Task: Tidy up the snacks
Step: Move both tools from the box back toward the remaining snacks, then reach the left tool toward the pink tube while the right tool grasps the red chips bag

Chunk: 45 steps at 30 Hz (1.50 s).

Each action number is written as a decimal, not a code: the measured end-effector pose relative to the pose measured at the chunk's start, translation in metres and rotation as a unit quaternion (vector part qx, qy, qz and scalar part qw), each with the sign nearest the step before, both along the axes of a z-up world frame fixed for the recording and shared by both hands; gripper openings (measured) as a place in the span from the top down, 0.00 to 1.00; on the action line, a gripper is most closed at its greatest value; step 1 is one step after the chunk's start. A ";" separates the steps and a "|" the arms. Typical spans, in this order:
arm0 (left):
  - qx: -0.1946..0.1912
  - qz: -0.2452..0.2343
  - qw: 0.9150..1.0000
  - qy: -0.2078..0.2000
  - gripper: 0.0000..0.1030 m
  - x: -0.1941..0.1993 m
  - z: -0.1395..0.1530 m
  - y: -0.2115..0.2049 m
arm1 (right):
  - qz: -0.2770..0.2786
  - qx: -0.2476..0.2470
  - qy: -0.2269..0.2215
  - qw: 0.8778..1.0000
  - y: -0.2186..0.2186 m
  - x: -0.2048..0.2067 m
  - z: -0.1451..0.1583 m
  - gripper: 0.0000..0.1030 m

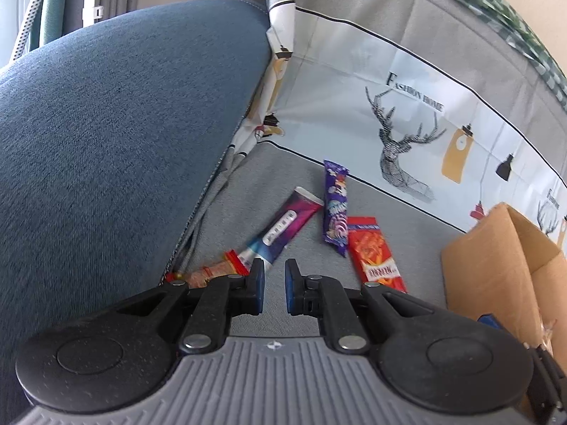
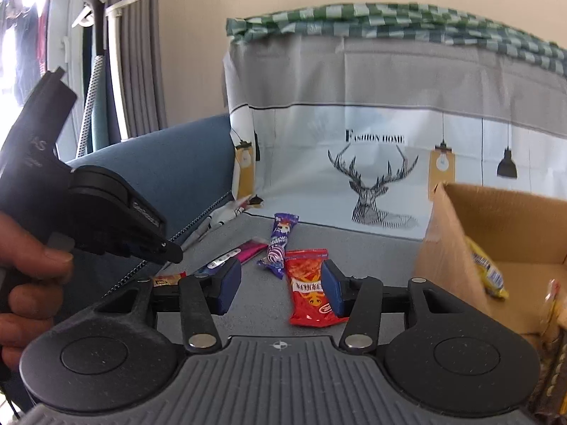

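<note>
While nothing is held, the left claw [image 1: 274, 271] is seen from the left wrist view nearly closed, its left tip just beside the near end of the magenta-and-blue snack stick [image 1: 280, 228], whose long axis runs away up-right on the grey sofa seat [image 1: 283, 170]. From the right wrist view, the right claw [image 2: 281, 279] is seen half open and empty, the red snack packet [image 2: 308, 287] lying lengthwise just inside its right finger, with the cardboard box [image 2: 446, 233] close on the right.

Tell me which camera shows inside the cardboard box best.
The right wrist view: the cardboard box opens toward it, showing a yellow packet inside. The left wrist view shows only the cardboard box's outer wall and rim at the frame edge.
</note>
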<state>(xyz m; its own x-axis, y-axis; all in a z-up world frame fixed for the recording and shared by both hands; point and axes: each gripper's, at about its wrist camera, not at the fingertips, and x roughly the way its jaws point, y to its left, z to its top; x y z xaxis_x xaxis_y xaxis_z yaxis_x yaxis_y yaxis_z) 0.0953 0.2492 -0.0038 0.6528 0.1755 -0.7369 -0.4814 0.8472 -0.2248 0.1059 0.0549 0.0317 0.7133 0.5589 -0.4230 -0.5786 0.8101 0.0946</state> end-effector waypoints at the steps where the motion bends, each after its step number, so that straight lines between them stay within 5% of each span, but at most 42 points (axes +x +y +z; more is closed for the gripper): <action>1: -0.001 0.004 1.000 0.000 0.89 0.002 -0.001 0.003 | -0.007 -0.004 0.004 1.000 0.003 0.005 -0.004 0.44; 7: -0.007 0.018 1.000 0.002 0.84 0.022 -0.011 0.010 | -0.056 -0.018 0.038 0.998 0.023 0.039 -0.027 0.25; 8: -0.005 0.017 1.000 0.004 0.81 0.026 -0.013 0.009 | -0.064 -0.021 0.044 0.997 0.025 0.044 -0.031 0.23; 10: 0.007 0.012 1.000 0.009 0.59 0.035 -0.018 0.007 | -0.079 -0.025 0.058 0.995 0.030 0.055 -0.040 0.18; 14: 0.035 0.005 0.999 0.024 0.41 0.054 -0.029 0.004 | -0.103 -0.039 0.081 0.991 0.037 0.076 -0.056 0.13; 21: 0.062 -0.008 0.997 0.046 0.28 0.078 -0.049 0.001 | -0.108 -0.049 0.111 0.987 0.044 0.098 -0.072 0.12; 26: 0.070 -0.013 0.996 0.059 0.30 0.085 -0.060 0.001 | -0.107 -0.058 0.143 0.982 0.045 0.106 -0.086 0.14; 30: 0.090 -0.029 0.992 0.079 0.61 0.086 -0.063 -0.005 | -0.091 -0.076 0.120 0.986 0.048 0.100 -0.085 0.38; 34: 0.073 -0.033 0.994 0.078 0.81 0.078 -0.058 -0.008 | -0.070 -0.071 0.113 0.989 0.045 0.091 -0.079 0.48; 40: 0.036 -0.024 0.996 0.077 0.86 0.051 -0.041 -0.014 | -0.037 -0.066 0.102 0.992 0.040 0.062 -0.058 0.67; 41: 0.028 -0.022 0.996 0.077 0.86 0.044 -0.038 -0.015 | -0.033 -0.068 0.108 0.991 0.039 0.055 -0.056 0.87; 45: -0.019 -0.019 0.996 0.084 0.86 0.020 -0.029 -0.019 | -0.015 -0.082 0.124 0.989 0.028 0.030 -0.054 0.90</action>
<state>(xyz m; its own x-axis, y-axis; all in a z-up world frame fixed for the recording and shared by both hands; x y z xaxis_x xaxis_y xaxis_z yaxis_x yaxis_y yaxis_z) 0.1153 0.2298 -0.0331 0.5246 0.1230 -0.8424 -0.4833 0.8576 -0.1758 0.1364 0.0830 -0.0224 0.5915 0.4484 -0.6701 -0.5295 0.8428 0.0966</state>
